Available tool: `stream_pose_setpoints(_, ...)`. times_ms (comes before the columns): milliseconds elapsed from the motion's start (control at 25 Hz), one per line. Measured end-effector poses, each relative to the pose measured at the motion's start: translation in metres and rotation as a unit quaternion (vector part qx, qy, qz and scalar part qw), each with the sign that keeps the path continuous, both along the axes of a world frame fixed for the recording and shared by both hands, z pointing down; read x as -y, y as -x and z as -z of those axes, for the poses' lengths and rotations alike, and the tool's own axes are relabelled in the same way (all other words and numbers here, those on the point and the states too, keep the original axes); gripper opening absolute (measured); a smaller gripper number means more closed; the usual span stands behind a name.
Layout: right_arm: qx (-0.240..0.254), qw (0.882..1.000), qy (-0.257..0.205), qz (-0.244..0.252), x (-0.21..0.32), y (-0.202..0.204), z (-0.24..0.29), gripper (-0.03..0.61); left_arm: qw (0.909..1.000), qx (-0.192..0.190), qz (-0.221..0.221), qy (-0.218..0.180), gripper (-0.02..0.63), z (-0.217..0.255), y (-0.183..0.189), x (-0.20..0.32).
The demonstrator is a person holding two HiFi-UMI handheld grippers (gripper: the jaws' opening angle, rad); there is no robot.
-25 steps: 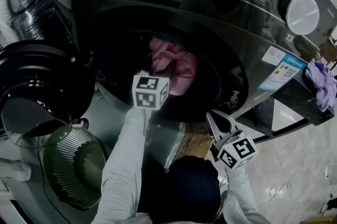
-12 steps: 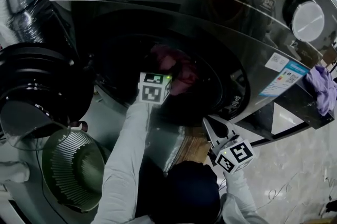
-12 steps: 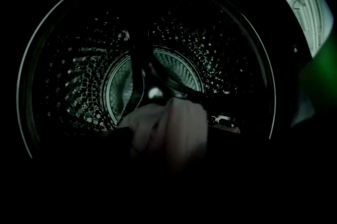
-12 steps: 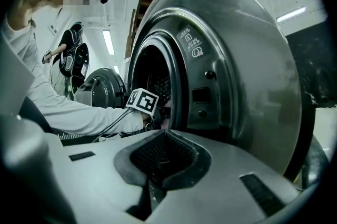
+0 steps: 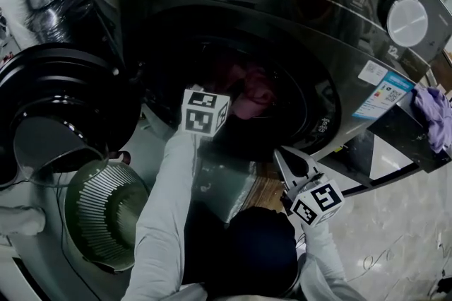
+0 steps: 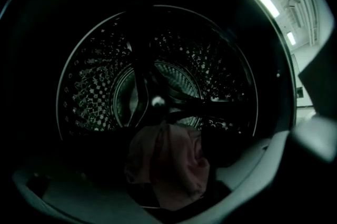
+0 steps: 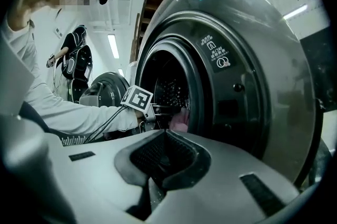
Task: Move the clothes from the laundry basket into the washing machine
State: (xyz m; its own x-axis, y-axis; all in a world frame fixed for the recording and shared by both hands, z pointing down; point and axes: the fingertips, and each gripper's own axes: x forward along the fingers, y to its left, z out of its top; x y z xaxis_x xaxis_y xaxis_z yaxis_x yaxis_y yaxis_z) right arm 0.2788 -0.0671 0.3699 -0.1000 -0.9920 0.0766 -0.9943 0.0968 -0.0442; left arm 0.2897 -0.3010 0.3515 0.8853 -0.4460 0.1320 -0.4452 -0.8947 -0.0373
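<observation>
The washing machine [image 5: 367, 17] stands with its door [image 5: 63, 102] swung open to the left. A pink garment [image 6: 171, 165] lies loose on the drum floor, also seen as the pink garment [image 5: 251, 91] from the head. My left gripper [image 5: 220, 96] reaches into the drum mouth. Its jaws have just been opening and stand wide, and the garment lies between and ahead of them, untouched by the pads. My right gripper [image 7: 165, 152] is shut on nothing, low and to the right of the opening [image 5: 293, 167]. The green laundry basket [image 5: 106, 211] sits at the lower left.
A purple cloth [image 5: 432, 112] lies on a ledge to the machine's right. A dark item [image 6: 226, 141] sits beside the pink garment in the drum. Another person [image 7: 73, 60] stands in the background. Cables trail over the tiled floor [image 5: 395, 250].
The pink garment, held up in the drum mouth a second ago, has dropped lower into the drum, free of the left gripper. The right gripper has barely shifted.
</observation>
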Motion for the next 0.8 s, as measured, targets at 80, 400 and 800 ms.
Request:
stream_pose_setpoints(80,-0.001,1.0,-0.003,0.002,0.001,0.004,0.002,0.018,1.0,0.001,0.001,-0.001,0.41,0.001,0.01,-0.005)
stream_pose_setpoints(400,-0.006,0.999,-0.027,0.026,0.009,0.035,0.02,0.018,0.9997,0.013,0.004,-0.019,0.41,0.005,0.067,-0.04)
stream_pose_setpoints(800,-0.014,0.994,-0.074,0.084,0.031,0.098,0.061,0.018,0.9985,-0.028,0.038,-0.03,0.408,0.049,0.183,-0.087)
